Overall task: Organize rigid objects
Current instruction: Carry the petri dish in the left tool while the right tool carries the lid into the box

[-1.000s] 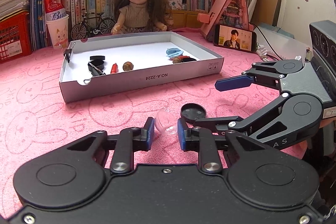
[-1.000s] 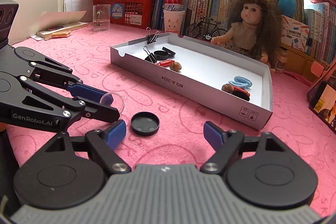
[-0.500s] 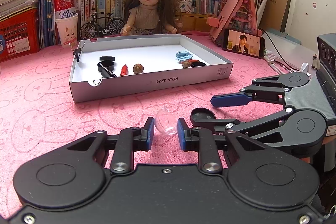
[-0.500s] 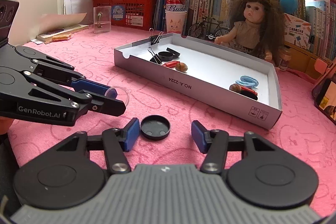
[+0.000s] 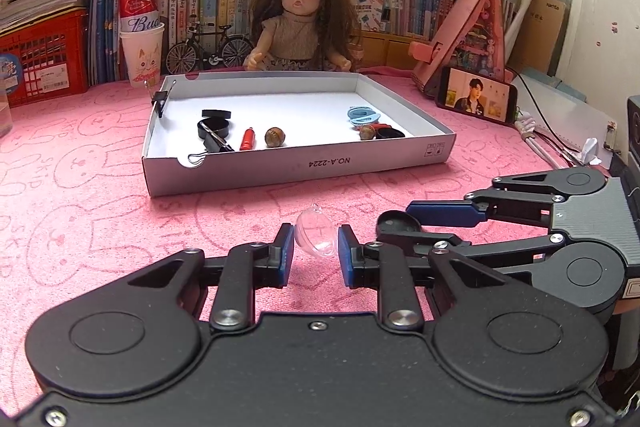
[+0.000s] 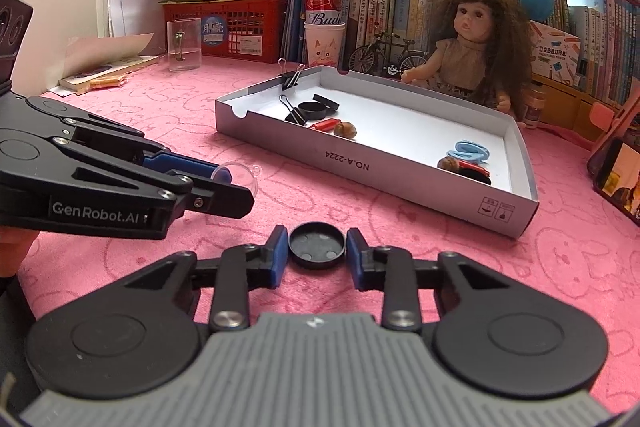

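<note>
We have the left gripper (image 5: pixel 316 254) low over the pink counter (image 5: pixel 80 211), pads closed on a clear plastic dome (image 5: pixel 315 238); both blue pads touch its sides. In the right wrist view that dome (image 6: pixel 240 175) sticks out past the left gripper's tips, just off the cloth as far as we can tell.

Our right gripper (image 6: pixel 317 254) has its pads drawn in close around a black round cap (image 6: pixel 317 245), which lies open side up on the counter. The left pad looks to be touching the rim; on the right pad we see a thin sliver of gap, so we cannot tell if the grip is firm. From the left wrist view the same cap (image 5: pixel 394 221) is partly hidden behind the right gripper's finger.

The white cardboard tray (image 5: pixel 304 167) sits further back on the counter, well apart from both grippers. Inside it on the left: a black binder clip (image 5: pixel 214 143), a black round cap piece (image 5: pixel 214 127), a red cylinder (image 5: pixel 248 139) and a brown nut (image 5: pixel 275 137). On the right: a blue hair clip (image 5: pixel 362 115) with a second nut (image 5: pixel 367 133) and a dark item beside it. Another binder clip (image 5: pixel 160 99) is clamped on the tray's far left wall.

Behind the tray sits a doll (image 5: pixel 302 23), with a toy bicycle (image 5: pixel 210 49), a red can in a paper cup (image 5: pixel 140 27) and a phone (image 5: pixel 476 99) on a stand nearby.
</note>
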Demonstrator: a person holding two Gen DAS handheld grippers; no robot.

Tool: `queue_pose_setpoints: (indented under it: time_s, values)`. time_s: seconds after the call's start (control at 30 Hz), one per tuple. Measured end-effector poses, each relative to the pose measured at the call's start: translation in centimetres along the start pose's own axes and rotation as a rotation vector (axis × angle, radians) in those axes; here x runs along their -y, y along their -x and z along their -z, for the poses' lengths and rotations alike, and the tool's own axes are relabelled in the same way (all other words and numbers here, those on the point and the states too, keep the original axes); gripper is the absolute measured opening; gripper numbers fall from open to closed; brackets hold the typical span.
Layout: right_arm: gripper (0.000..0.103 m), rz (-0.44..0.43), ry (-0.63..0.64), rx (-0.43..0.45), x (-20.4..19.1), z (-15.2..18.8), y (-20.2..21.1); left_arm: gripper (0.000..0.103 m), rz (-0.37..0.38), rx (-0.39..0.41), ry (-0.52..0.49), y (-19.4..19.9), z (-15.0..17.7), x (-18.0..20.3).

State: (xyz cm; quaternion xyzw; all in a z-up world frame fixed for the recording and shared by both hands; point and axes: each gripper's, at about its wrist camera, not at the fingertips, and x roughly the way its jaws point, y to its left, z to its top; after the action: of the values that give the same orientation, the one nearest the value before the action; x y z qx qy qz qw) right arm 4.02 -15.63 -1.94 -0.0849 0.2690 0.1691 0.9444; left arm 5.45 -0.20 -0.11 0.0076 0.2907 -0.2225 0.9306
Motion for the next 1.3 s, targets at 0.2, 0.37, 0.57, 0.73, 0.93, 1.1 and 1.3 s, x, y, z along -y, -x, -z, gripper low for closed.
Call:
queue_pose_setpoints:
  time_s: [0.2, 0.37, 0.57, 0.73, 0.93, 1.1, 1.3]
  values:
    - [0.037, 0.045, -0.065, -0.007, 1.0, -0.3, -0.1, 0.022, -0.028, -0.016, 0.032, -0.6, -0.3, -0.1]
    - [0.037, 0.069, -0.091, -0.003, 1.5, -0.5, -0.1, 0.022, -0.038, -0.014, 0.037, -0.8, -0.7, 0.2]
    - [0.036, 0.092, -0.115, 0.001, 1.9, -0.8, -0.1, 0.022, -0.043, -0.014, 0.056, -1.1, -1.2, 0.1]
    - [0.037, 0.115, -0.125, 0.0, 2.2, -1.0, -0.3, 0.022, -0.041, -0.008, 0.051, -1.4, -1.6, 0.4]
    - [0.037, 0.129, -0.142, 0.001, 2.6, -1.2, -0.4, 0.022, -0.042, -0.006, 0.062, -1.8, -2.1, 0.4]
    - [0.037, 0.137, -0.144, 0.011, 2.9, -1.6, -0.4, 0.022, -0.042, -0.002, 0.063, -2.1, -2.6, 0.4]
    - [0.037, 0.149, -0.163, 0.021, 3.4, -2.1, -0.5, 0.022, -0.045, 0.017, 0.08, -2.6, -3.7, 0.4]
